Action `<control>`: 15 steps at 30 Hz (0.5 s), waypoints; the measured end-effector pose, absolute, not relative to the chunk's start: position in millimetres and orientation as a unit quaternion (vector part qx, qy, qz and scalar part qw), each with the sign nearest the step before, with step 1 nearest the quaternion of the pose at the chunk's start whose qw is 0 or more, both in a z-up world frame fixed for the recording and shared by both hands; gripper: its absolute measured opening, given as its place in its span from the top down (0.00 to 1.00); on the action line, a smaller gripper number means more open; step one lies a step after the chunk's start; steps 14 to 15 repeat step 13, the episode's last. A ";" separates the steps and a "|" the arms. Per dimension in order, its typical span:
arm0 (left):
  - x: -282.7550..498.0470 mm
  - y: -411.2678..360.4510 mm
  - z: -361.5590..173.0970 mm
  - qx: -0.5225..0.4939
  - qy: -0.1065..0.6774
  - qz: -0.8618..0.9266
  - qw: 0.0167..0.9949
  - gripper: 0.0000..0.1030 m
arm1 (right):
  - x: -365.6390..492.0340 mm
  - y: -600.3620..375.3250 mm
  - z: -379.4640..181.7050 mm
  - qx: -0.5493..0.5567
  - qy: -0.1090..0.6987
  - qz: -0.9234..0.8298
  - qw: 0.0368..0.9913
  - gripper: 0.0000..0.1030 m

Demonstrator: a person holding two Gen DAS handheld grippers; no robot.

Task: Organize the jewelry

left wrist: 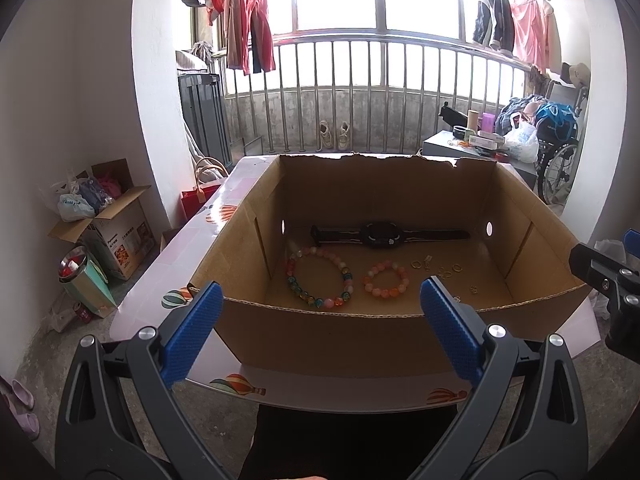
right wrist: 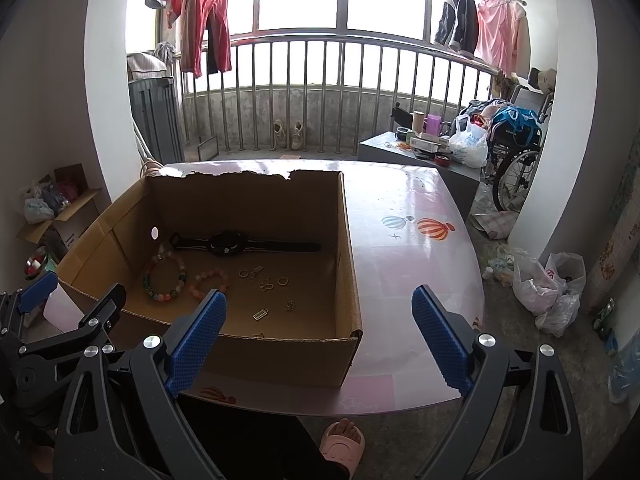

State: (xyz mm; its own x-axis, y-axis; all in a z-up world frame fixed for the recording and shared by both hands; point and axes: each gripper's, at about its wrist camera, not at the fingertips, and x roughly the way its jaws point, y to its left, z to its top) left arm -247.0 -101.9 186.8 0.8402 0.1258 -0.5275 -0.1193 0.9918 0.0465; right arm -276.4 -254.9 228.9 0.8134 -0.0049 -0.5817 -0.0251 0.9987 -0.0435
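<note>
Left tool (left wrist: 320,332) agape, bracelets (left wrist: 320,278) just beyond, inside box (left wrist: 332,332).

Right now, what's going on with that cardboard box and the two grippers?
A person is holding a two-finger gripper in each hand over a table, sorting jewelry. Both the left gripper and the right gripper hover near the front edge of the open cardboard box with jaws wide apart, holding nothing. Inside the box lie a black watch along the back wall, a large beaded bracelet, a smaller orange-pink bracelet, and scattered small gold pieces. Nothing is being picked up yet.
</note>
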 end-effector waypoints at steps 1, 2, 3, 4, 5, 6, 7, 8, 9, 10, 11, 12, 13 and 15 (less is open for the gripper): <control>-247.2 -102.3 187.2 0.007 0.275 0.065 0.959 0.07 | -276.2 -255.3 228.7 -0.024 0.306 0.005 0.952 0.11; -247.3 -102.6 187.2 0.007 0.275 0.066 0.959 0.07 | -276.4 -256.0 228.1 -0.023 0.307 0.004 0.951 0.11; -247.2 -102.8 187.3 0.007 0.275 0.066 0.959 0.07 | -276.3 -256.4 227.9 -0.023 0.307 0.003 0.951 0.11; -247.2 -102.8 187.2 0.007 0.275 0.065 0.959 0.07 | -276.4 -256.9 227.7 -0.023 0.308 0.003 0.951 0.11; -246.8 -102.7 187.3 0.005 0.275 0.065 0.959 0.07 | -276.7 -257.2 227.6 -0.023 0.308 0.002 0.951 0.11; -246.5 -102.2 187.2 0.002 0.276 0.065 0.959 0.07 | -277.0 -257.3 227.9 -0.022 0.308 0.001 0.951 0.11; -247.2 -101.5 186.6 0.000 0.277 0.064 0.959 0.07 | -277.5 -257.5 228.5 -0.022 0.307 0.001 0.952 0.11; -247.2 -101.1 186.2 -0.002 0.278 0.063 0.959 0.07 | -277.8 -257.8 229.1 -0.021 0.306 0.002 0.952 0.11; -247.2 -100.8 186.0 -0.003 0.278 0.062 0.959 0.07 | -278.2 -257.8 229.6 -0.021 0.305 0.002 0.952 0.11; -247.7 -100.5 185.9 -0.004 0.278 0.062 0.959 0.07 | -278.5 -257.7 229.8 -0.022 0.305 0.002 0.952 0.11; -247.7 -100.5 185.9 -0.004 0.278 0.063 0.959 0.07 | -278.6 -257.7 229.8 -0.022 0.304 0.002 0.952 0.11; -247.4 -100.7 185.9 -0.003 0.278 0.063 0.959 0.07 | -278.7 -257.6 229.9 -0.023 0.304 0.002 0.952 0.11; -247.6 -100.4 185.8 -0.002 0.278 0.063 0.959 0.07 | -278.8 -257.6 229.7 -0.022 0.304 0.002 0.952 0.11; -247.6 -100.4 185.8 -0.002 0.278 0.063 0.959 0.07 | -278.8 -257.6 229.7 -0.022 0.304 0.002 0.952 0.11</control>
